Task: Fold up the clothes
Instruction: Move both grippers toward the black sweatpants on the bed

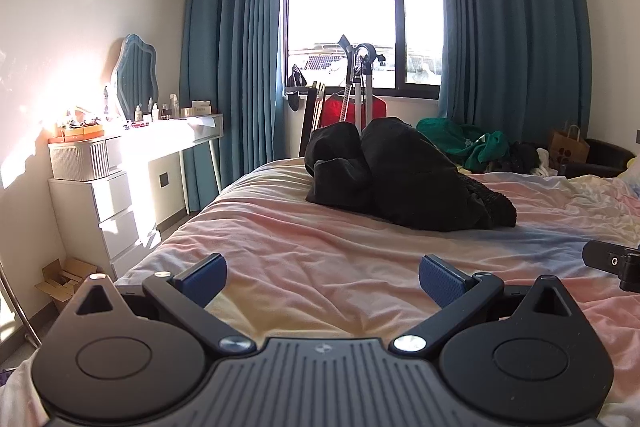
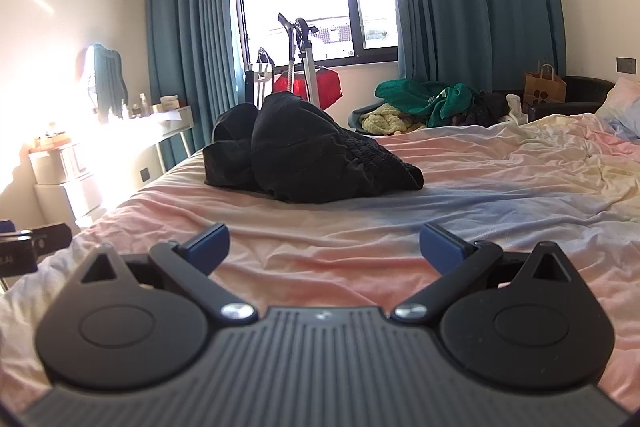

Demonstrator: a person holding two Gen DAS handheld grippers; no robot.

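While both grippers hover low over the pastel bed sheet [image 1: 320, 227], nothing is held: the jaws of the left gripper [image 1: 322, 281] are spread wide with only sheet between the blue pads, and the jaws of the right gripper [image 2: 324, 247] are spread the same way and empty.

A black garment [image 1: 404, 179] is seen bunched in a rounded heap on the sheet, ahead of both grippers and well apart from them, toward the window side of the bed. A gathered, ribbed band [image 2: 376, 157] is shown at the heap's right end, so trousers or shorts are judged likely, though the shape cannot be settled. As it lies, the heap is not a flat fold. If it is the piece in hand, a good fold is judged to call for the band being found at two separated spots, one for each gripper, and the cloth being lifted clear so that it hangs open before it is laid flat. A pinch through several layers at once is to be avoided, since hidden bunching would be locked in.

Beyond the black garment, a dark basket [image 2: 358, 119] is partly seen holding a pale yellow knit [image 2: 384, 123], with green clothing [image 2: 432, 101] piled just beside it. To the right of that pile a brown paper bag [image 2: 545, 87] is seen upright; its contents are hidden.
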